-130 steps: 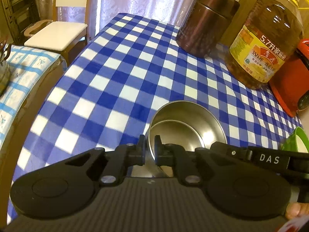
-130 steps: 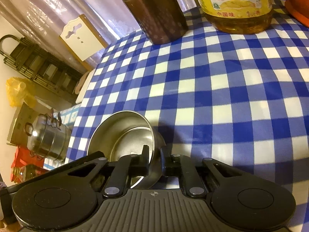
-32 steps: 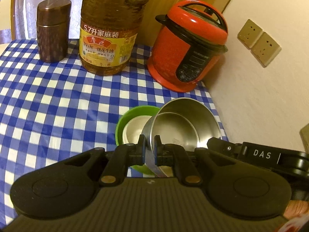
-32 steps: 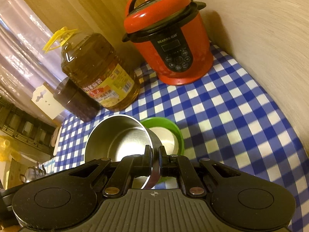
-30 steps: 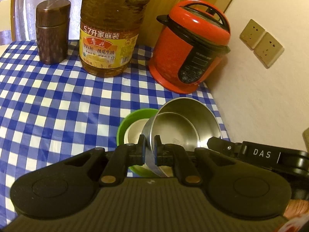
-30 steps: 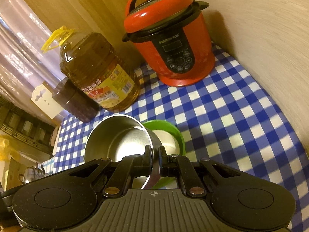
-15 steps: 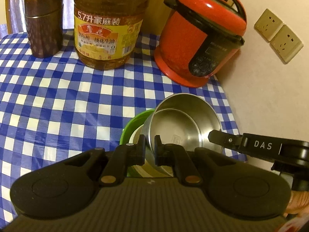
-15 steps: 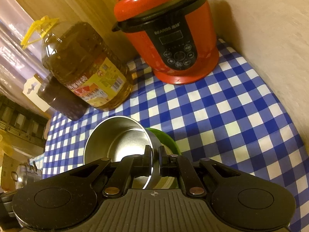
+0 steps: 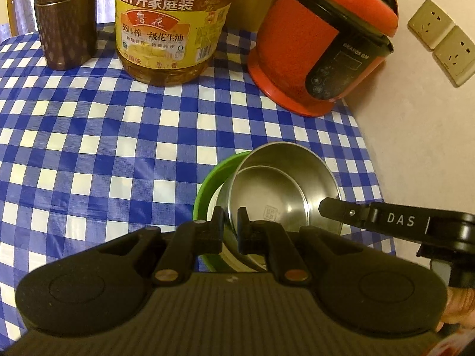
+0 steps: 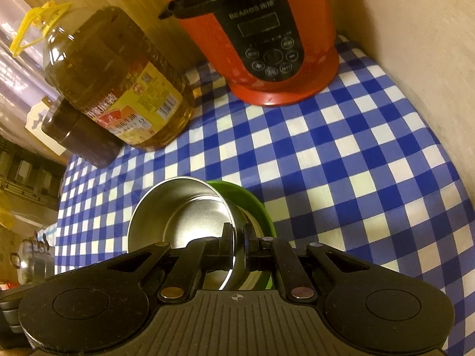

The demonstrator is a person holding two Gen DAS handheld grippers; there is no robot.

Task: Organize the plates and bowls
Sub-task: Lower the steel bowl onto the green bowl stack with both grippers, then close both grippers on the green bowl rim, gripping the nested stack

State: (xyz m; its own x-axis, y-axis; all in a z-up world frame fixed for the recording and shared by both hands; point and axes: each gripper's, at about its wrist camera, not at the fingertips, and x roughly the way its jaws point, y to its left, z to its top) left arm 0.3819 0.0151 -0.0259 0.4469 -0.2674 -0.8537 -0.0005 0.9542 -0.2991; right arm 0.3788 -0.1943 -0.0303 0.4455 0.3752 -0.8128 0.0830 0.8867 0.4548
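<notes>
Pinching steel bowl (image 9: 282,195) rim from opposite sides: left tongs (image 9: 230,222), right tongs (image 10: 236,238). Bowl tilted over green bowl (image 9: 207,184), lower centre of frame, on bench (image 9: 118,136). Judged light, rigid, slick; thin rim only handhold, may pivot.

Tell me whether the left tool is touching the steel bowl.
Touching. The left wrist view shows the left tool clamped shut on the steel bowl's rim, one finger on each side.

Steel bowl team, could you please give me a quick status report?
Left gripper and right gripper both shut on steel bowl rim. Bowl partly inside green bowl, tilted. Nothing in the way.
</notes>
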